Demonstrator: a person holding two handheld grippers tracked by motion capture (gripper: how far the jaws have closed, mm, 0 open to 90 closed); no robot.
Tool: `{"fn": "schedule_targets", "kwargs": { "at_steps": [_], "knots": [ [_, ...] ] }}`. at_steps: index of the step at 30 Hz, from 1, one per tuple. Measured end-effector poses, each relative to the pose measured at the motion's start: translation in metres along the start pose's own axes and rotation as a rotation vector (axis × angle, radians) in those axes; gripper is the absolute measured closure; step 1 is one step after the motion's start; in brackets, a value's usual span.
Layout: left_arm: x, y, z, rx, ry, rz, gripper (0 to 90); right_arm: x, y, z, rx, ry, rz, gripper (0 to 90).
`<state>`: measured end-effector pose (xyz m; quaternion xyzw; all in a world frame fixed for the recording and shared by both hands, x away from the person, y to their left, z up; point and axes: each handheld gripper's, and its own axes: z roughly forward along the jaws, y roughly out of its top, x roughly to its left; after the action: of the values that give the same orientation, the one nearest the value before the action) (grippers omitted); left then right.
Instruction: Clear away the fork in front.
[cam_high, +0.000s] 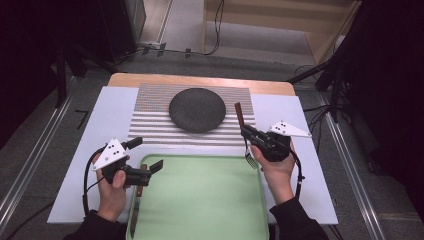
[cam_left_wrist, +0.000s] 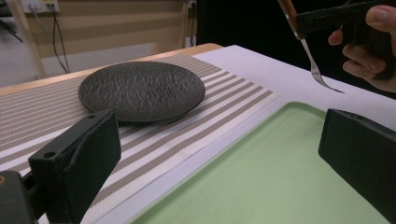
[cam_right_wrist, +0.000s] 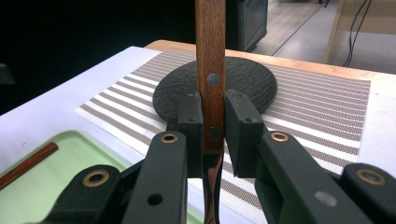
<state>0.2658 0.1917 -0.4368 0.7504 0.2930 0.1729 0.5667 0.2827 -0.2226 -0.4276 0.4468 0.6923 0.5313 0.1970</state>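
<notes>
The fork (cam_high: 245, 134), with its wooden handle, is off the table and clamped in the right gripper (cam_high: 248, 133), which hangs over the white mat at about four o'clock from the dark round plate (cam_high: 197, 109); its handle points away toward the plate's right edge and its tines hang down just past the far right corner of the green tray (cam_high: 200, 200). It looks like a place setting under way: the plate already sits in the middle of the striped placemat (cam_high: 150, 125), and the fork has been picked up but not yet laid beside it. A knife (cam_high: 137, 200) with a matching handle lies along the tray's left edge, untouched, so that piece appears left to do. In the right gripper view the jaws are pressed tight on both sides of the handle, just above the metal neck. The left gripper (cam_high: 150, 155), at about seven o'clock from the plate, stands wide apart with nothing between its jaws, hovering over the tray's far left corner near the knife.
</notes>
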Motion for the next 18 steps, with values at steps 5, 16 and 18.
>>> {"fn": "schedule_targets", "kwargs": {
  "at_steps": [5, 16, 18],
  "knots": [
    [-0.007, 0.006, 0.012, -0.005, -0.024, 0.004, 0.0, 0.005, -0.005, -0.004, -0.012, 0.014, 0.001, 76.2],
    [-0.017, 0.017, 0.03, -0.021, -0.071, 0.009, 0.0, 0.012, -0.018, -0.01, -0.02, 0.046, -0.002, 76.2],
    [-0.019, 0.019, 0.033, -0.02, -0.071, 0.013, 1.2, 0.013, -0.021, -0.009, -0.025, 0.06, -0.002, 76.2]
  ]
}}
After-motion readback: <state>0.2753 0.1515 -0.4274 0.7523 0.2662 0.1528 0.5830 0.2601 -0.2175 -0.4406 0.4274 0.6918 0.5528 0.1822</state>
